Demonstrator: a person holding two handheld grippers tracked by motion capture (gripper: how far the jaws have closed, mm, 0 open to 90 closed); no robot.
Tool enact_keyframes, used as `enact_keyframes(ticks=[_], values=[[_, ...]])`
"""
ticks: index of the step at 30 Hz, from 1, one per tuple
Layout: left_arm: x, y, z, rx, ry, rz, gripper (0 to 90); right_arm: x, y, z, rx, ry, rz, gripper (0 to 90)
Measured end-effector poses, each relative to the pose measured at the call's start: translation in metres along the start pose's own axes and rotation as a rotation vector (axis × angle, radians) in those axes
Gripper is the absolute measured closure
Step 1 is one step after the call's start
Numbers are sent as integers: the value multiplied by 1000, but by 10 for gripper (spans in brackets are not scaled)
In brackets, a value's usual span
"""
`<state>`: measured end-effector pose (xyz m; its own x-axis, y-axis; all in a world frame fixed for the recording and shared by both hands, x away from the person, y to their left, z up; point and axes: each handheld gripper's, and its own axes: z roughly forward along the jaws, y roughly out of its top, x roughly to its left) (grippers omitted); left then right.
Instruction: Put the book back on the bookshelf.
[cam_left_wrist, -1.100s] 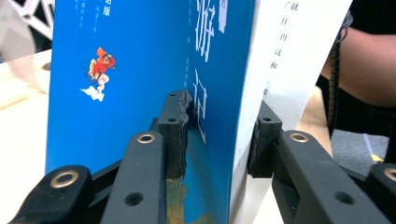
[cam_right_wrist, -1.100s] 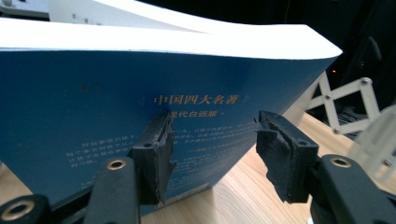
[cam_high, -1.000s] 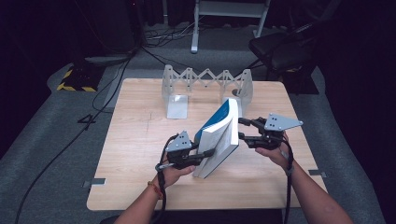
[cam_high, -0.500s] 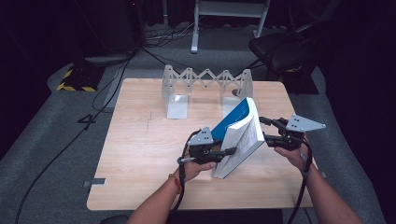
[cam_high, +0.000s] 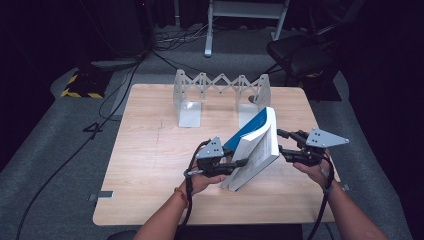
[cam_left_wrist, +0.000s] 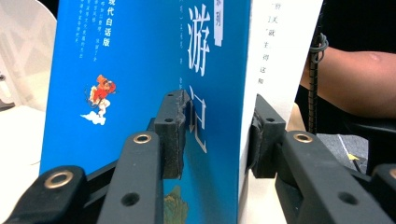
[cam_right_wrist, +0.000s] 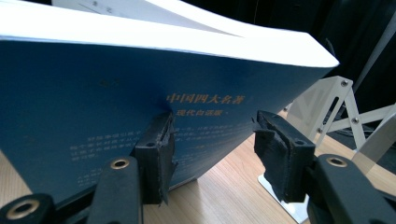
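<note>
Left gripper (cam_left_wrist: 212, 128): my jaws pinch the thick blue-covered paperback book (cam_high: 255, 147) by its spine, held tilted.
Right gripper (cam_right_wrist: 212, 149): spread, jaws just closing, one pad against the cover.
Left: I judge shelving into the white expanding metal book rack (cam_high: 220, 90) ahead.

A: Where is the book (cam_high: 255, 147)?

B: On the worktop (cam_high: 150, 165), right of its middle, standing on its lower edge and leaning.

A: What flanks it?

B: The left tool (cam_high: 239, 162) at its near left side, the right tool (cam_high: 281, 141) just beside its right.

A: And behind?

B: A folding rack (cam_high: 220, 87) stands at the worktop's far edge, well apart from the book.
</note>
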<state>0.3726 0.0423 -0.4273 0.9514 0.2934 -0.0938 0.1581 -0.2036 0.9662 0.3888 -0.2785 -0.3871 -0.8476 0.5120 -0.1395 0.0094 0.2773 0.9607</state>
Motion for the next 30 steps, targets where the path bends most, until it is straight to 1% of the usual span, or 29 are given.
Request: enact_keyframes(ticks=[2, 4, 7, 9, 11, 14, 15, 16, 19, 21, 23, 24, 25, 26, 27, 28, 30], values=[[0, -1, -3, 1, 3, 1, 641, 4, 2, 1, -2, 18, -4, 480], [0, -1, -7, 6, 12, 5, 641, 8, 4, 3, -5, 23, -17, 478], [-1, -2, -12, 16, 19, 4, 629, 12, 8, 7, -9, 20, -12, 471], [-2, -2, -14, 21, 25, 6, 610, 16, 9, 12, -6, 37, -23, 459], [-4, -2, -18, 43, 29, 9, 587, 21, 10, 15, -1, 49, -32, 451], [-5, -3, -22, 56, 37, 13, 553, 24, 10, 17, 1, 52, -39, 449], [-6, -3, -23, 64, 41, 19, 538, 31, 10, 21, 12, 71, -49, 440], [-6, -3, -25, 73, 45, 22, 538, 31, 10, 21, 12, 71, -49, 440], [-9, -3, -30, 99, 45, 22, 478, 37, 10, 24, 14, 89, -57, 433], [-12, -4, -33, 118, 38, 44, 467, 41, 10, 26, 20, 99, -67, 431], [-17, -5, -33, 149, 42, 56, 419, 44, 9, 28, 27, 107, -72, 430], [-19, -6, -33, 157, 43, 56, 395, 46, 8, 30, 33, 113, -73, 431], [-23, -6, -32, 172, 54, 62, 358, 46, 8, 31, 35, 115, -74, 431], [-25, -7, -30, 180, 62, 64, 304, 46, 7, 32, 38, 117, -63, 431], [-30, -8, -28, 194, 77, 75, 279, 46, 6, 33, 40, 122, -60, 431], [-33, -8, -27, 199, 89, 79, 254, 47, 6, 34, 44, 124, -59, 431], [-40, -10, -21, 200, 123, 73, 217, 49, 5, 36, 46, 125, -62, 431]])
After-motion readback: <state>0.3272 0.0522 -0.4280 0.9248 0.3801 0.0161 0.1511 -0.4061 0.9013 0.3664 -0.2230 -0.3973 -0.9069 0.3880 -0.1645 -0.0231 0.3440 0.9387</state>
